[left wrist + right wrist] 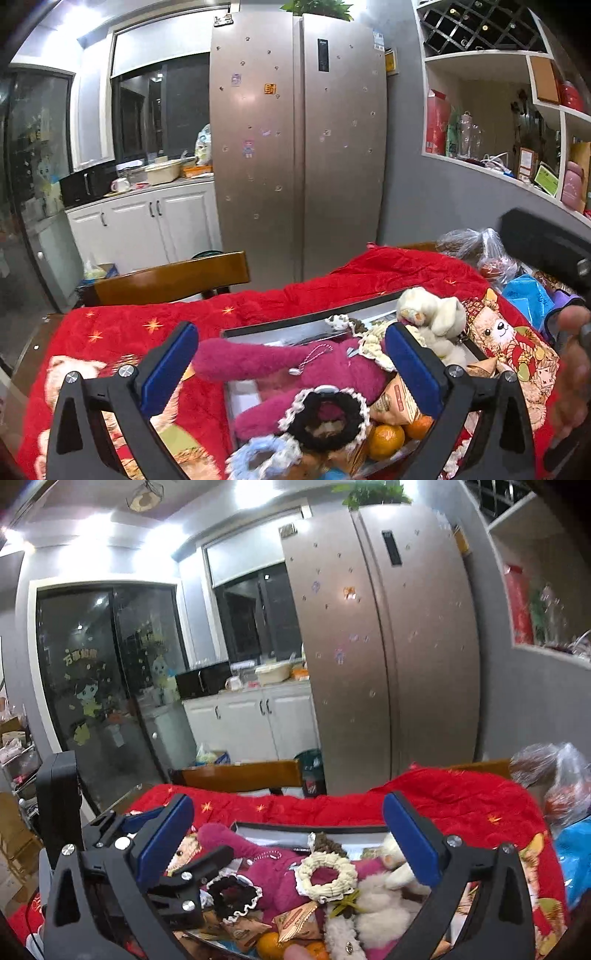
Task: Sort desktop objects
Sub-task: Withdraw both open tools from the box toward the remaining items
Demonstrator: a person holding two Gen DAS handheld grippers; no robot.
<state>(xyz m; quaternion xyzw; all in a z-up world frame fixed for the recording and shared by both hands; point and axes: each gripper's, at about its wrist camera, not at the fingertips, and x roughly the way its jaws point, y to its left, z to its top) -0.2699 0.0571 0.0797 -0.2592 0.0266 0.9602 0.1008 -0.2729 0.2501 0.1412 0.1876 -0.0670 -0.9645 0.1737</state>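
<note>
A grey tray [280, 325] on the red blanket holds a heap of small things: a magenta plush toy [258, 360], a white plush toy [432, 310], a black crocheted scrunchie [325, 413], a pale blue scrunchie [264, 456], snack packets [399, 402] and oranges [386, 441]. My left gripper [290, 363] hovers over the tray, open, nothing between its blue pads. My right gripper [288, 834] is open too, above the same tray [306, 829]. Below it lie a cream scrunchie [327, 875], the black scrunchie [232, 895], the white plush [380, 908] and snack packets [299, 921].
The red blanket [147, 317] covers the table. A wooden chair back [170, 277] stands at its far edge, a fridge [299, 147] behind. Plastic bags [480, 251] and a blue bag [528, 295] crowd the right side. A fingertip [295, 952] shows at the bottom.
</note>
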